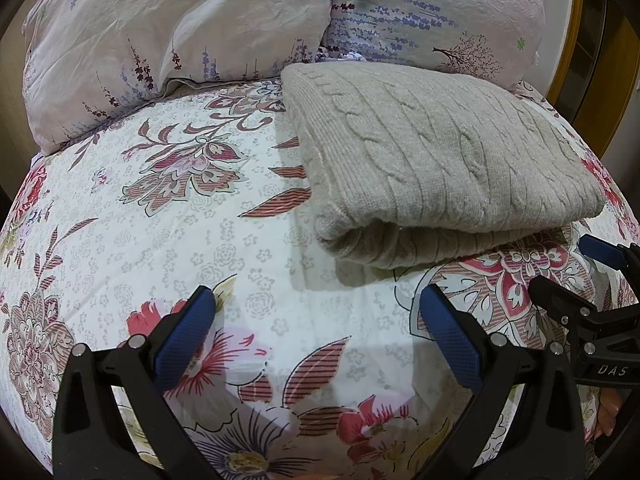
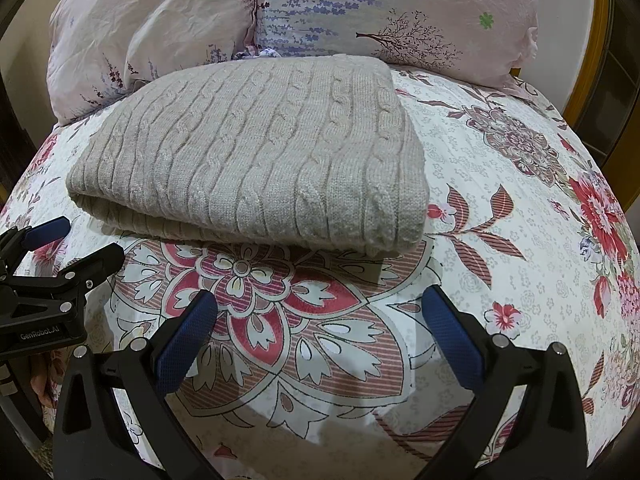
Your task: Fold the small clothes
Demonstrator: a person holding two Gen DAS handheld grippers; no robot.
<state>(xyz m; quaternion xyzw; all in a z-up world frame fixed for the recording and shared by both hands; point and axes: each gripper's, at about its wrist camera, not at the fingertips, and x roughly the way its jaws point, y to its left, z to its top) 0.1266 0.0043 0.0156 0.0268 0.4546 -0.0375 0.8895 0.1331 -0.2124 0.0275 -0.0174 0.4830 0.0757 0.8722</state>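
Note:
A beige cable-knit sweater point(image 1: 436, 160) lies folded into a thick rectangle on the floral bedsheet point(image 1: 180, 216); it also shows in the right wrist view point(image 2: 256, 152). My left gripper point(image 1: 318, 300) is open and empty, hovering just in front of the sweater's near left corner. My right gripper point(image 2: 320, 304) is open and empty, just in front of the sweater's near edge. Each gripper shows at the edge of the other's view: the right one at the far right point(image 1: 568, 268), the left one at the far left point(image 2: 76, 240).
Two pale floral pillows point(image 1: 168, 32) point(image 2: 400, 12) lean at the head of the bed behind the sweater. A wooden frame point(image 2: 592, 60) stands past the bed's right edge.

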